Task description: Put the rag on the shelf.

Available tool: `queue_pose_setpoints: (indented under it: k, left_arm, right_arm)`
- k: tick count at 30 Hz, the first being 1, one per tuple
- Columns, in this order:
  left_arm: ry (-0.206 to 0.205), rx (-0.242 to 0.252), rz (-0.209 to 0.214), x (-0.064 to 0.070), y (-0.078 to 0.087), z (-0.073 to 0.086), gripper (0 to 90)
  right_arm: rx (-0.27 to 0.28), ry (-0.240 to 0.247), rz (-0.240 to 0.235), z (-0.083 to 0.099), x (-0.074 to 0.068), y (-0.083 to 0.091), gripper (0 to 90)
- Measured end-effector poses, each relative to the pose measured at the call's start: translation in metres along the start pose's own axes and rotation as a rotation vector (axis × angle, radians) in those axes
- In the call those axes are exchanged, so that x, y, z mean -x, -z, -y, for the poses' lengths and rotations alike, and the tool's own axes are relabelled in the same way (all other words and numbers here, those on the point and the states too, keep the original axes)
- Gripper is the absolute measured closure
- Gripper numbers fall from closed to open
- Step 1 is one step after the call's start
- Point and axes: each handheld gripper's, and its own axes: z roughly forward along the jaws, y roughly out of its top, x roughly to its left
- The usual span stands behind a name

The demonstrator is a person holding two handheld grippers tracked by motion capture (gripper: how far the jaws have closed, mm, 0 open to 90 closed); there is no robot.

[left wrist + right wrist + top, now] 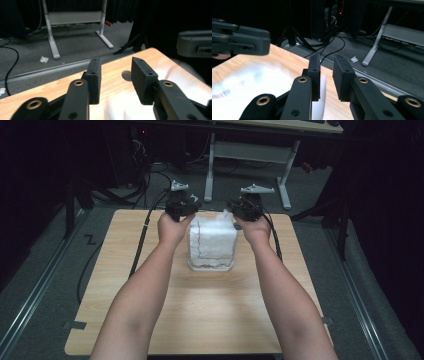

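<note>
A clear box (211, 251) packed with white fluffy material stands at the middle of the wooden table (210, 315). My left gripper (181, 206) is held at the box's far left top corner. Its jaws stand wide apart over bare wood in the left gripper view (116, 62), with a white blur below them. At the box's far right top corner is my right gripper (246, 205). Its jaws (327, 58) stand a narrow gap apart, and a pale blurred streak shows low in that gap. A white tuft (227, 215) rises beside it.
Beyond the table's far edge, a white desk frame (247, 155) stands on grey carpet with cables (329, 50) and a crumpled paper scrap (44, 59). Black cables (142, 235) trail from each gripper across the table. Dark stands flank both sides.
</note>
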Motion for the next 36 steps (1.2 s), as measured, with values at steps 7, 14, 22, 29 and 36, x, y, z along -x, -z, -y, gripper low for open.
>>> queue_pose_setpoints:
  k: [7,14,22,29,36]
  left_arm:
    - [-0.017,0.009,-0.012,0.004,0.010,-0.003,58.7]
    - [-0.018,0.022,-0.021,0.002,0.025,0.003,56.2]
    - [-0.057,0.050,-0.004,0.011,0.052,0.009,55.2]
    - [-0.059,0.072,0.015,0.023,0.070,0.019,51.4]
    - [-0.093,0.074,0.035,0.037,0.097,0.044,49.6]
  right_arm:
    - [0.017,0.013,0.006,-0.004,-0.002,0.010,76.1]
    - [0.023,0.028,0.003,-0.003,-0.007,0.020,73.1]
    - [0.036,0.088,0.015,0.008,-0.025,0.044,64.7]
    - [0.038,0.087,0.012,0.022,-0.037,0.060,59.1]
    - [0.015,0.105,0.009,0.040,-0.047,0.078,50.4]
